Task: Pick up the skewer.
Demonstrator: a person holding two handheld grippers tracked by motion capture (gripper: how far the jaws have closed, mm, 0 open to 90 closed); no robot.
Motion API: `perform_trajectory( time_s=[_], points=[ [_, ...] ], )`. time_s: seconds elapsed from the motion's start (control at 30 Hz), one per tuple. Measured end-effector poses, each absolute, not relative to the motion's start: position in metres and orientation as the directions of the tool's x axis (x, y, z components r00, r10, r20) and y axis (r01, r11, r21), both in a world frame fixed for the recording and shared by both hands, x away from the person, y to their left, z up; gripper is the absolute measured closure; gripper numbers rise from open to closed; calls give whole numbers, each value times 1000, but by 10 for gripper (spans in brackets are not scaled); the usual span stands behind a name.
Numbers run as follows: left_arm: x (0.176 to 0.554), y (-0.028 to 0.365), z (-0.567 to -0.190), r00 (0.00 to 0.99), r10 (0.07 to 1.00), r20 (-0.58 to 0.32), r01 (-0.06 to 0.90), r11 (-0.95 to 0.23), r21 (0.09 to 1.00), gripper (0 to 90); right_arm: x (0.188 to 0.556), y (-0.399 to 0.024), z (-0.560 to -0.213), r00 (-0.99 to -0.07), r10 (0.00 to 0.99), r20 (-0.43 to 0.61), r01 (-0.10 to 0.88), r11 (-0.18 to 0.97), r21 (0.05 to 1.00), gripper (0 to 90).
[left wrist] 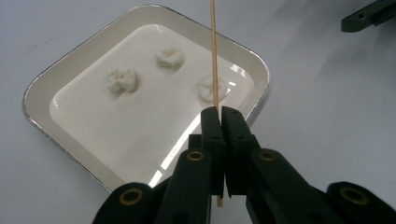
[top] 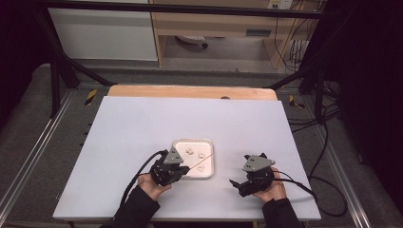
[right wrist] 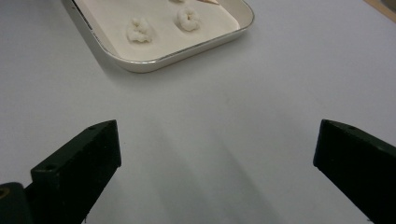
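Over tray [left wrist: 42, 105]: left gripper [left wrist: 217, 114] clamped on skewer [left wrist: 214, 51], right gripper [right wrist: 215, 154] apart, idle; probably next, spearing nearest dough ball [left wrist: 208, 88].

You are wearing dark long sleeves [top: 138, 209] reaching to your wrists. Your left gripper [left wrist: 218, 115] and right gripper [top: 235, 184] are showing matte black jaws with brass-ringed pivot holes, each carrying a grey three-cornered plate on top and trailing a black cable [top: 138, 173].

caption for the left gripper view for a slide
Left gripper shut on a skewer over a tray holding three white pieces.
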State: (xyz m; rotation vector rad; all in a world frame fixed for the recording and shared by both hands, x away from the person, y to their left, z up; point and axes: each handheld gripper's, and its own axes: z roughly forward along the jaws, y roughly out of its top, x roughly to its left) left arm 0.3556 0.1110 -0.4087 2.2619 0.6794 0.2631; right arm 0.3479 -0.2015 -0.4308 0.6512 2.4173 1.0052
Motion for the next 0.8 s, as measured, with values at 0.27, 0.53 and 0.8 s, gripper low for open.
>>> perform_trajectory(
  time_s=[0.27, 0.53, 0.8],
  points=[
    [354, 103, -403, 866, 501, 1, 359, -622, 696, 886, 349, -183, -423, -806, 520, -284, 196, 686, 701, 24],
    [355, 95, -400, 880, 476, 12, 339, -645, 685, 886, 347, -170, -417, -809, 464, -361, 129, 739, 661, 54],
    [357, 81, -399, 895, 445, 19, 319, -670, 670, 887, 344, -162, -415, -812, 395, -430, 63, 792, 608, 112]
  ],
)
